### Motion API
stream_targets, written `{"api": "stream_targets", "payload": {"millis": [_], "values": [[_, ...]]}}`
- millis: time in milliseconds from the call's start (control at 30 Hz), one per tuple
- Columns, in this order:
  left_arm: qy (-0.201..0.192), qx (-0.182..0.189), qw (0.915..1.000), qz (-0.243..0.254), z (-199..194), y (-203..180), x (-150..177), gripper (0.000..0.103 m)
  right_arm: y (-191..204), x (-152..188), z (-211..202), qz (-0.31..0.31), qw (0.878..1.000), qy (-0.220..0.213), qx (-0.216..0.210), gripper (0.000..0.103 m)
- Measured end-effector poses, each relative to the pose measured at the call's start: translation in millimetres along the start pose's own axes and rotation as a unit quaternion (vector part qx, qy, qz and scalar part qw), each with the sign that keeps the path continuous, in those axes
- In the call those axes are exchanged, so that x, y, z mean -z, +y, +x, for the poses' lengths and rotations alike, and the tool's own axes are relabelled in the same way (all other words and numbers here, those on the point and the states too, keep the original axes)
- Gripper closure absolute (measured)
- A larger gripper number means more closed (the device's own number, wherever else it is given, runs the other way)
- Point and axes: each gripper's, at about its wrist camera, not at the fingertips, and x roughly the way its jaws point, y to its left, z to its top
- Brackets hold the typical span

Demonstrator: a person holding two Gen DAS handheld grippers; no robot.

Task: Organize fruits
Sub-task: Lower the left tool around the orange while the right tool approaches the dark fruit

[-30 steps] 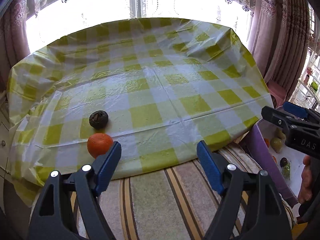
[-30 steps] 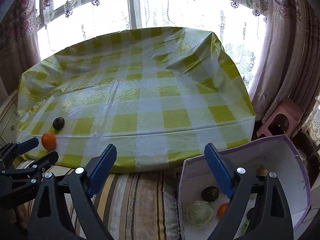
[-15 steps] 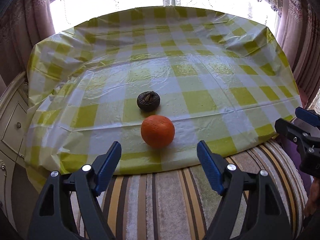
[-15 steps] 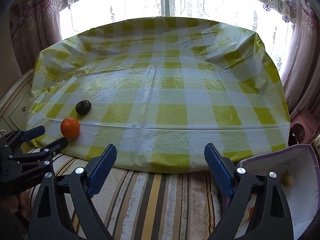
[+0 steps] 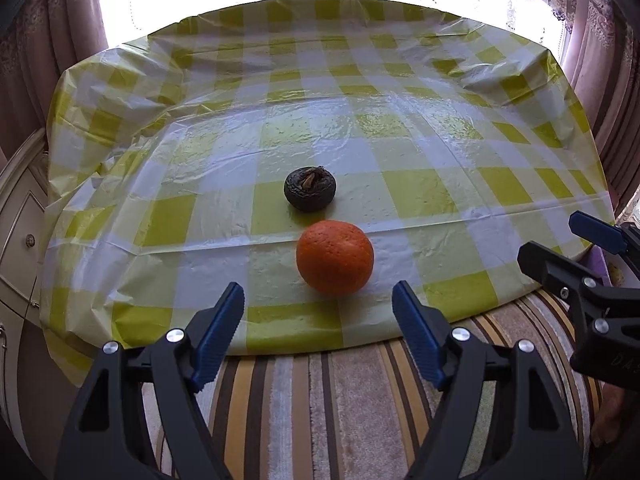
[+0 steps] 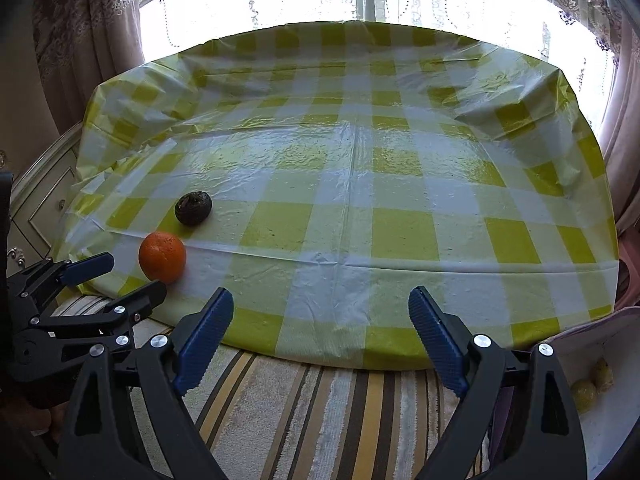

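The left gripper (image 5: 318, 312), jaws narrowing with nothing between them, has swung to face the round orange fruit (image 5: 334, 256) lying just before the dark wrinkled fruit (image 5: 310, 188), ready for pickup; the right gripper (image 6: 320, 320) gapes empty.

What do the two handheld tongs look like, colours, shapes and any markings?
Both are alike. The left tongs and right tongs have matte black, angular plastic arms with triangular cut-outs and round silver screw heads at the pivots. Each finger ends in a flat blue pad with a ribbed, toothed face. Faint embossed letters show on the right tongs' black body in the left wrist view. No cables or sleeves are visible.
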Motion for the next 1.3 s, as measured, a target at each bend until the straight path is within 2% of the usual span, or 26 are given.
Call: {"api": "stream_targets", "payload": {"millis": [267,333,500,700,800,900,1133,1300], "values": [[0.008,0.02,0.9996,-0.018,8.5,9.9,-4.0,0.035,4.0,-8.6,9.9,0.001,1.0,0.001,-0.009,0.016],[0.009,0.029,0.9992,-0.026,10.2,13.7,-5.1,0.039,6.7,-10.4,12.6,-0.003,1.0,0.002,-0.009,0.016],[0.004,0.053,0.9979,-0.038,12.0,20.5,-8.7,0.042,11.6,-15.5,17.0,-0.009,1.0,-0.001,-0.011,0.016],[0.005,0.071,0.9971,-0.026,15.9,16.2,-13.5,0.042,9.9,-19.2,24.4,-0.003,1.0,0.003,-0.015,0.016],[0.008,0.079,0.9968,-0.016,18.3,11.9,-14.8,0.048,8.5,-20.5,27.8,0.0,1.0,0.006,-0.017,0.016],[0.015,0.079,0.9967,-0.008,22.4,7.8,-15.2,0.055,8.1,-22.6,29.9,0.002,1.0,0.006,-0.019,0.016],[0.011,0.078,0.9969,0.005,24.8,5.5,-18.9,0.058,13.4,-27.8,38.4,-0.001,1.0,0.012,-0.02,0.016],[0.008,0.076,0.9968,-0.024,25.6,20.9,-19.8,0.058,24.2,-33.3,47.4,-0.007,0.999,0.016,-0.027,0.016]]}}
